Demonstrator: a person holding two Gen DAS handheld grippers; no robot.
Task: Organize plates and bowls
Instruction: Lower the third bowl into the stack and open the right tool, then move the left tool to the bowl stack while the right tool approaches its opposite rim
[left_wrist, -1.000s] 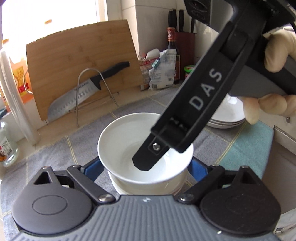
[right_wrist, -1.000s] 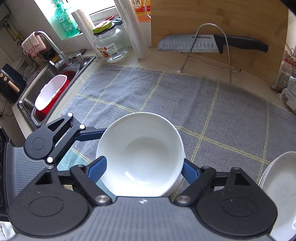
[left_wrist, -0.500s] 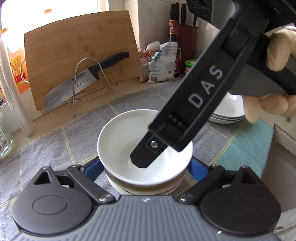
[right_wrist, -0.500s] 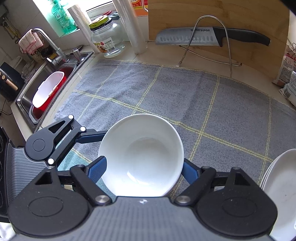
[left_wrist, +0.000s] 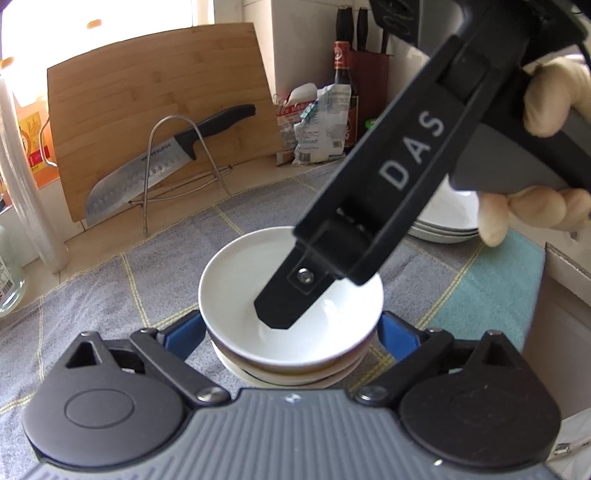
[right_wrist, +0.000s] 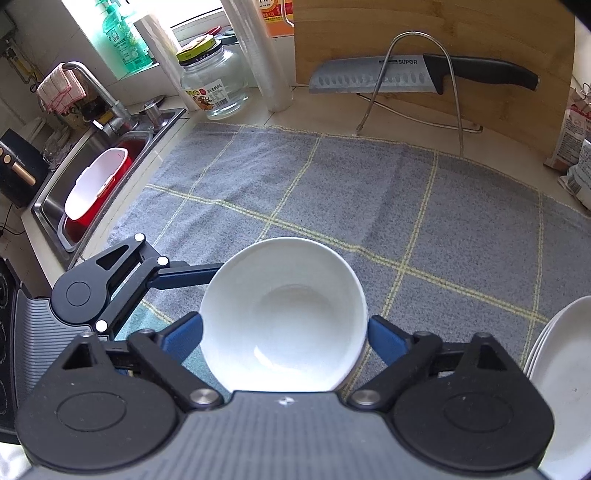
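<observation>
While both jaws are opening around the stacked bowl, hold each hand-held gripper steady. The left hand-held gripper and right hand-held gripper grip nothing now. Lift clear only once the pads are free.

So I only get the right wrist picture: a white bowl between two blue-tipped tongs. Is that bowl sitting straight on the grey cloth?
Observer: No. The left wrist view shows the white bowl nested on top of other bowls, a small stack on the cloth.
Operator: Who holds the tongs I'm looking through?
Observer: A gloved hand grips the right tongs. They and the left tongs are both opening, with the bowl between them.
Operator: Anything off to my right that I can't see?
Observer: A dark bottle stands beside a knife block, against the wall past the bags.
</observation>
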